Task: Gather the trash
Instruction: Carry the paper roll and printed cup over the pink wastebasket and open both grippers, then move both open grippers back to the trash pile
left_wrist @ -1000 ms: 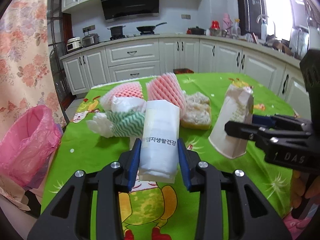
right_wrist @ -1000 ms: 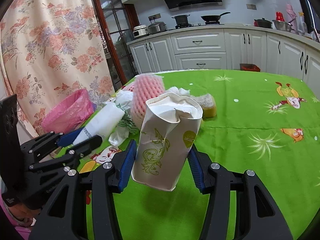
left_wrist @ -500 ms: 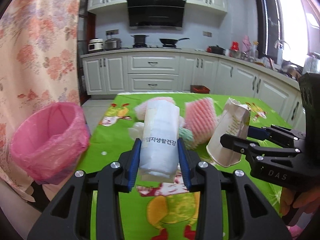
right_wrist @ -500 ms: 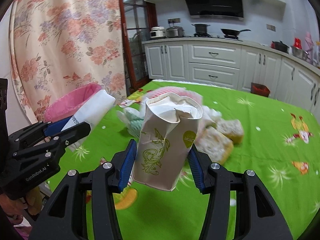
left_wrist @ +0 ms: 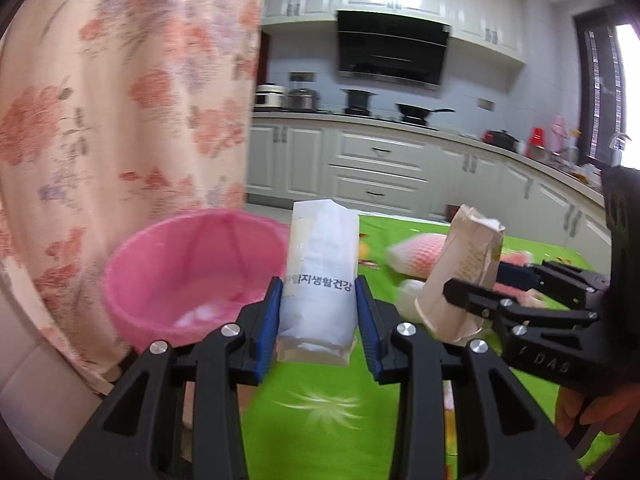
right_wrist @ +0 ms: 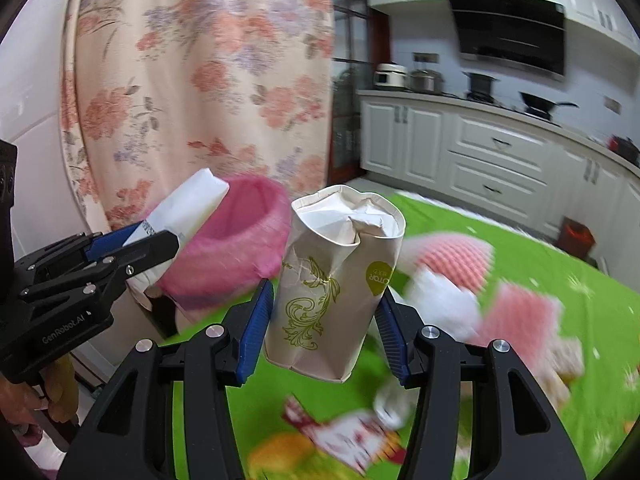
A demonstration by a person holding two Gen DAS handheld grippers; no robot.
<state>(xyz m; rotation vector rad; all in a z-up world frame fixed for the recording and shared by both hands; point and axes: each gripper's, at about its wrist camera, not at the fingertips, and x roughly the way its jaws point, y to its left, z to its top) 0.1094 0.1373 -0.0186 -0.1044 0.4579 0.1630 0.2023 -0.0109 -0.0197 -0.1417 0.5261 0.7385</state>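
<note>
My left gripper (left_wrist: 318, 320) is shut on a white paper packet (left_wrist: 320, 272) printed with black letters, held up beside the pink-lined trash bin (left_wrist: 180, 276) at the table's left edge. The right gripper (right_wrist: 326, 320) is shut on a crumpled paper cup (right_wrist: 336, 284) with a gold scroll print and a green dot. In the right wrist view the packet (right_wrist: 180, 216) and the left gripper (right_wrist: 132, 248) sit left of the pink bin (right_wrist: 236, 248). In the left wrist view the cup (left_wrist: 464, 268) and the right gripper (left_wrist: 480, 296) are at the right.
Pink foam fruit nets (right_wrist: 456, 256) and white tissue scraps (right_wrist: 440, 304) lie blurred on the green tablecloth (right_wrist: 560, 280). A floral curtain (left_wrist: 120, 120) hangs behind the bin. White kitchen cabinets (left_wrist: 380, 176) run along the far wall. A hand (right_wrist: 44, 396) grips the left tool.
Both grippers have swung left together with packet and cup still clamped. The pink bin has come from the far left edge to just beside the packet; the trash pile has slid right.
</note>
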